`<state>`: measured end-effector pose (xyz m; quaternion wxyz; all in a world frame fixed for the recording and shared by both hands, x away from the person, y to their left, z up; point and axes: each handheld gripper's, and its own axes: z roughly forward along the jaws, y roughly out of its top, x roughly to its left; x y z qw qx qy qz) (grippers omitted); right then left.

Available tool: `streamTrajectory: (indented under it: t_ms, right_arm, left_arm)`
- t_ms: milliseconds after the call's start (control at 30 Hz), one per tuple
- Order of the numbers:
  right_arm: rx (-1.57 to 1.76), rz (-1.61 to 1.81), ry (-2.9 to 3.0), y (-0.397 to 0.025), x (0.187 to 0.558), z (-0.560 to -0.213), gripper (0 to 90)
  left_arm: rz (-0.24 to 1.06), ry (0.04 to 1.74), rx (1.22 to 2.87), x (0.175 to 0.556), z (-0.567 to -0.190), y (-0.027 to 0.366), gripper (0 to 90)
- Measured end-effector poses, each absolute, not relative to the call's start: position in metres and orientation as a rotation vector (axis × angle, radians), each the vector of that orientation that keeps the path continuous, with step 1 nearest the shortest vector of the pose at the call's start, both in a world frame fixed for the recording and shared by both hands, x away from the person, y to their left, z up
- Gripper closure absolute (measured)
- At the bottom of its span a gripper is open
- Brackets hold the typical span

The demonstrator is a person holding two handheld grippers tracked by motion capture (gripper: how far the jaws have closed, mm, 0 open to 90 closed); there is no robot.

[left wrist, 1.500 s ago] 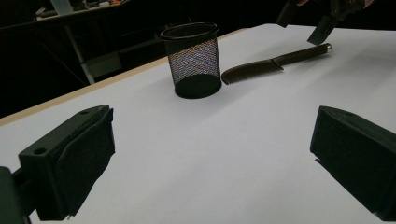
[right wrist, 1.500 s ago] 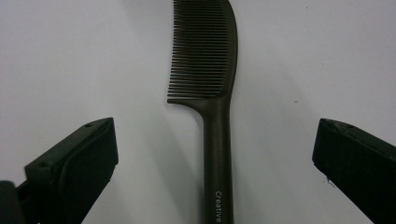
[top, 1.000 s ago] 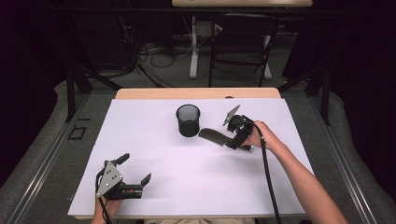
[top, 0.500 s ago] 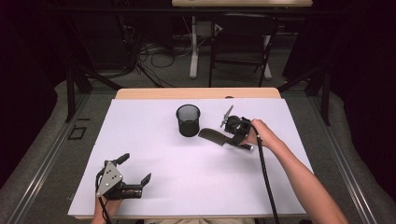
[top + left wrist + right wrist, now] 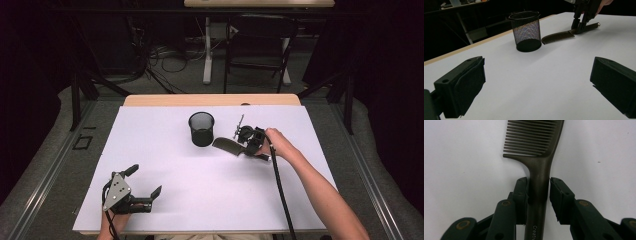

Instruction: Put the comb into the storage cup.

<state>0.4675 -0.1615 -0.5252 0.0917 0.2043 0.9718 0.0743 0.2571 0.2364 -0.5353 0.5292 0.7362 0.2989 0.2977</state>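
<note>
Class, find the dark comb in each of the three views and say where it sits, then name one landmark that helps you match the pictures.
High view: the comb lies right of centre on the white sheet, just right of the mesh cup.
Left gripper view: comb at upper right, beside the mesh cup.
Right gripper view: comb runs up the centre, handle between the right hand-held gripper jaws.
Shared landmark: the comb's teeth.

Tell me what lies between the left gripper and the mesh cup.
Only bare white table cover, per the left gripper view, between the left gripper and the black wire-mesh cup.
</note>
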Motion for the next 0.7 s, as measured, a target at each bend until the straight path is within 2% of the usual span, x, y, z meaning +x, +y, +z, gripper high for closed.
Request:
streamTrajectory:
  t_ms: [700]
  right_arm:
    - [0.64, 0.196, 2.908, -0.1605, 0.471, -0.5264, 72.6]
  left_arm:
    - [0.706, 0.713, 1.768, 0.2577, -0.536, 0.2358, 0.0]
